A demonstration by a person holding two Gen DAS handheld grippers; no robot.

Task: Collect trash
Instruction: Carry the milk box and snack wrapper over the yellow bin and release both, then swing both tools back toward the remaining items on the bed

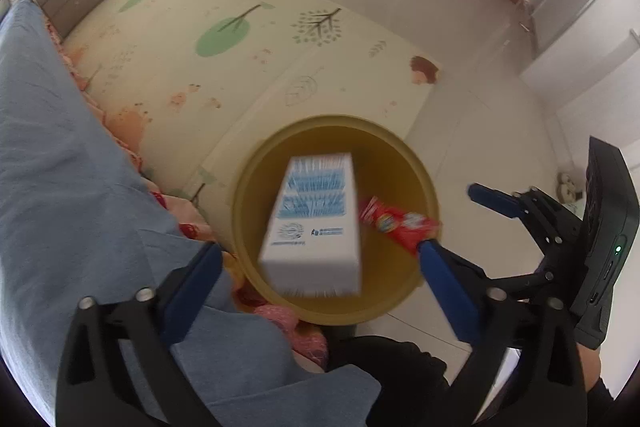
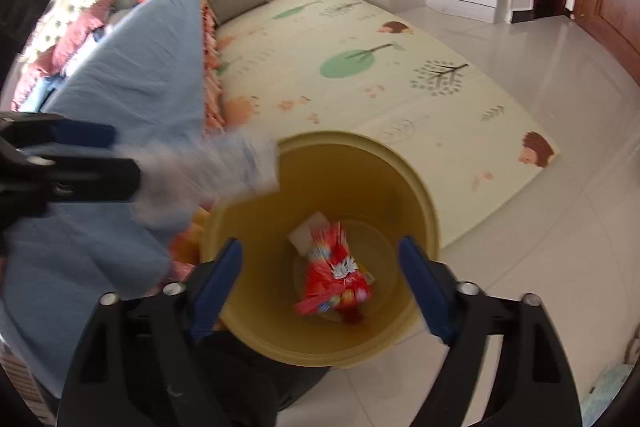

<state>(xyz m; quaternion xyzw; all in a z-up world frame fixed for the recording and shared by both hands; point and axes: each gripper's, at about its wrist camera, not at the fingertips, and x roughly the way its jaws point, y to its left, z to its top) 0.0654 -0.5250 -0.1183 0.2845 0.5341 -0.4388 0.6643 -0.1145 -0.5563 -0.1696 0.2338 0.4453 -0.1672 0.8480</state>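
bin (image 2: 416,195): matt plastic; wrapper (image 2: 336,283): glossy foil; box (image 1: 316,223): smooth card

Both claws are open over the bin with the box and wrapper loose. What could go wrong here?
1. The box is blurred near the bin rim on the bed side; it may clip the rim and land outside.
2. The wrapper looks inside already, little risk there.
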